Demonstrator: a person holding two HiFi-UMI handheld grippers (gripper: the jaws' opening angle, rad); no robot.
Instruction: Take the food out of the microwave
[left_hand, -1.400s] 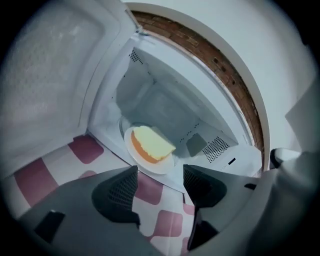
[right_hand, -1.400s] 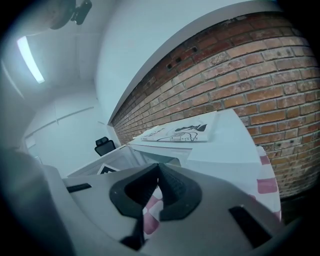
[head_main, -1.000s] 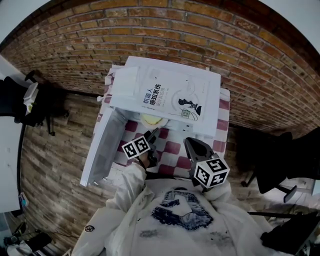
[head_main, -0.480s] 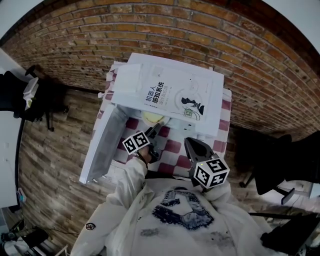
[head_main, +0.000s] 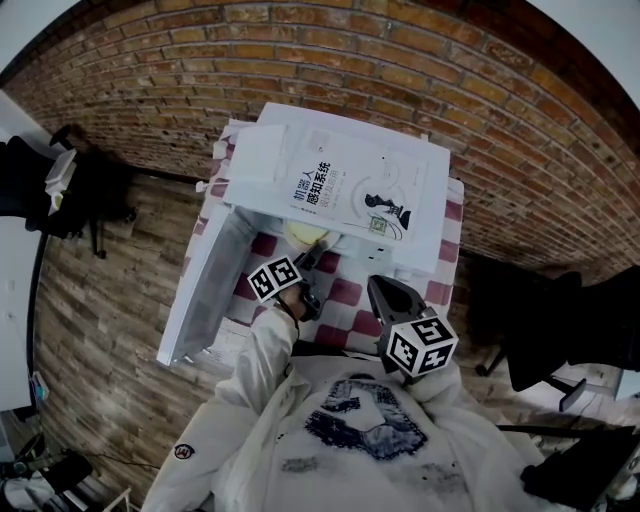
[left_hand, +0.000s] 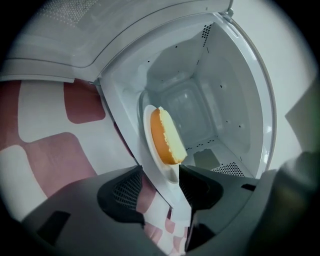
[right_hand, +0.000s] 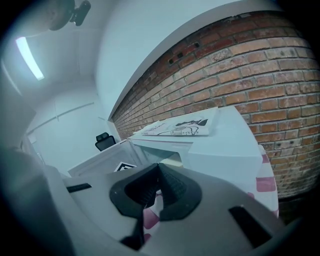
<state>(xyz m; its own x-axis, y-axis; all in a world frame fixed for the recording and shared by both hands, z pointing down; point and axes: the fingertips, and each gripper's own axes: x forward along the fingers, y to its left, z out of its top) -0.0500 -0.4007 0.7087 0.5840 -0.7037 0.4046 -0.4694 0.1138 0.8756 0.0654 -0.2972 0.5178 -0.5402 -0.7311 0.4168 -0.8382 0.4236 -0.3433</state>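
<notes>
Reaching into the open microwave (left_hand: 235, 100), the left gripper (left_hand: 161, 174) takes the near rim of the white plate (left_hand: 147, 135). Its jaws have just been closing, and the rim now sits pinched between them. The gripper is rolled so that one jaw lies over the rim and the other under it. That is likely the only way to get a hold on a flat plate resting on the microwave floor.

The food (left_hand: 165, 137), a piece of yellow cake with an orange-brown crust, lies on the plate just inside the microwave's mouth. It sits clear of the jaws, so the grip should not crush it.

The door (head_main: 205, 300) is swung fully out at the microwave's left, which leaves a straight path for drawing the plate out onto the checked cloth (left_hand: 50, 150) in front of the microwave.

The right gripper (right_hand: 159, 166) hangs in front of the microwave and to the right of its opening. Its jaw tips are together with nothing in them, probably to keep out of the way. A book (head_main: 350, 195) lies on top of the microwave and is not involved.
</notes>
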